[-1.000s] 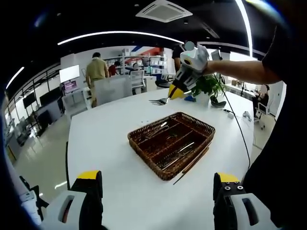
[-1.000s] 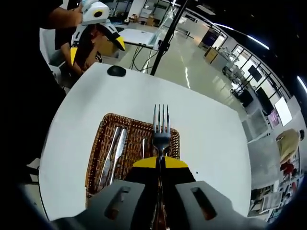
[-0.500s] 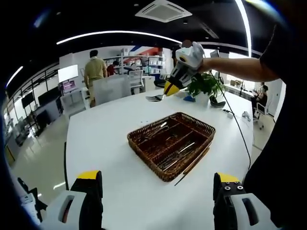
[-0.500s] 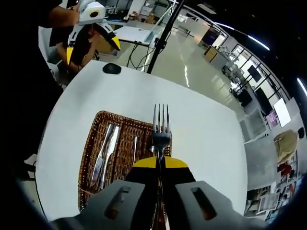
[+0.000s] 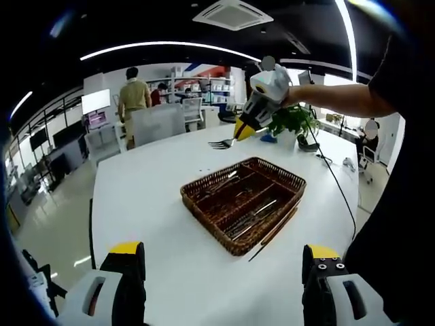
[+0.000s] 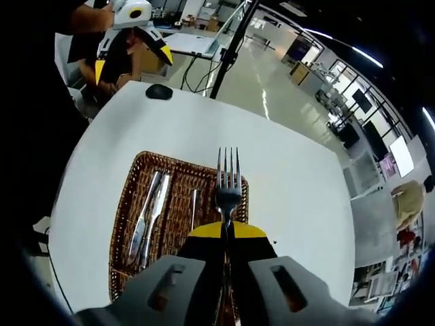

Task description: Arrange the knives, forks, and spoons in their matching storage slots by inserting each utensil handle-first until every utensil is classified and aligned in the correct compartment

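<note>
A brown wicker cutlery tray [image 5: 242, 204] with long compartments lies on the white table [image 5: 149, 204]; several utensils rest in its slots. In the left gripper view my left gripper [image 5: 224, 285] stands open near the table's edge, nothing between its jaws. Beyond the tray, my right gripper [image 5: 239, 134] hangs in the air, shut on a silver fork [image 5: 221, 144]. In the right gripper view the fork [image 6: 228, 187] sticks out tines-first from my right gripper [image 6: 227, 229], above the tray [image 6: 136, 187]. Two knives [image 6: 151, 214] lie in a left slot. My left gripper [image 6: 130, 47] shows far off, open.
A thin dark stick [image 5: 273, 234] lies beside the tray's near edge. A potted plant [image 5: 293, 122] and a black cable [image 5: 336, 180] sit on the far right of the table. A black mouse-like object [image 6: 158, 93] rests near the table's edge. People and desks stand behind.
My right gripper with the fork rose and swung left half a second ago, then came back lower and to the right. The tray has slid about in the right gripper view as that camera moved.
</note>
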